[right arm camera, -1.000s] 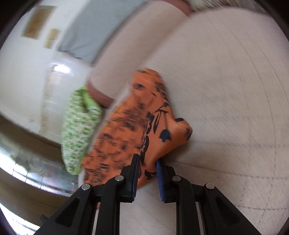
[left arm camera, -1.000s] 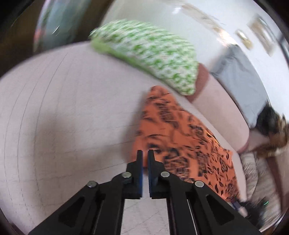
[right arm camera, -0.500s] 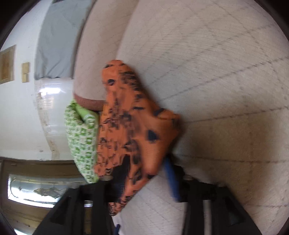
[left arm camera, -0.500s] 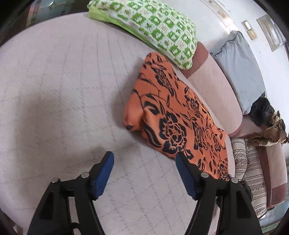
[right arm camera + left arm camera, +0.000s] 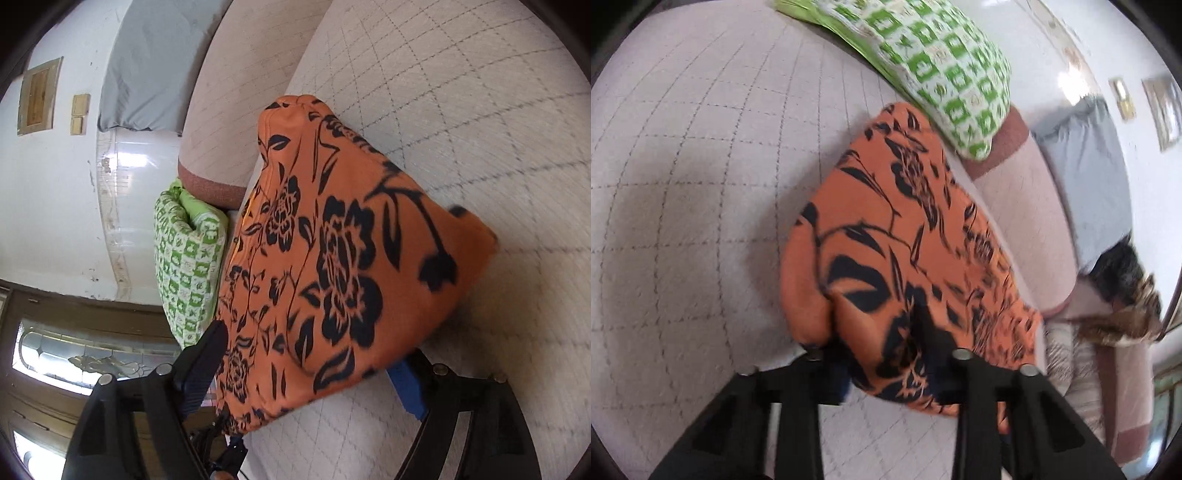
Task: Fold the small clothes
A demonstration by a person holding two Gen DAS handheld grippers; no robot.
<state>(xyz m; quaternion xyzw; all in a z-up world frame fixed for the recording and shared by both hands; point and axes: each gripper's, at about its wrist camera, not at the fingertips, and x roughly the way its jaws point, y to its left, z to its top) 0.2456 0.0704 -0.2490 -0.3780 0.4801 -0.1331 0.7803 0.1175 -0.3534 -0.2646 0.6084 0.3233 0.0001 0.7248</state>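
An orange garment with a black flower print (image 5: 908, 236) lies folded on a pale quilted bed cover (image 5: 683, 192). It also shows in the right wrist view (image 5: 332, 266). My left gripper (image 5: 886, 373) is open, its fingers straddling the garment's near edge, the tips hidden under the cloth. My right gripper (image 5: 314, 365) is open wide around the other end of the garment, with the blue pad of the right finger (image 5: 408, 387) below the cloth's edge.
A green and white checked pillow (image 5: 934, 70) lies just beyond the garment. A pink bolster (image 5: 1027, 221) and a grey pillow (image 5: 1086, 177) line the wall. Striped cloth and a dark bundle (image 5: 1123, 280) lie at the right.
Both grippers opened from nearly shut and moved up to the garment, so that each now has an end of the cloth between its fingers.
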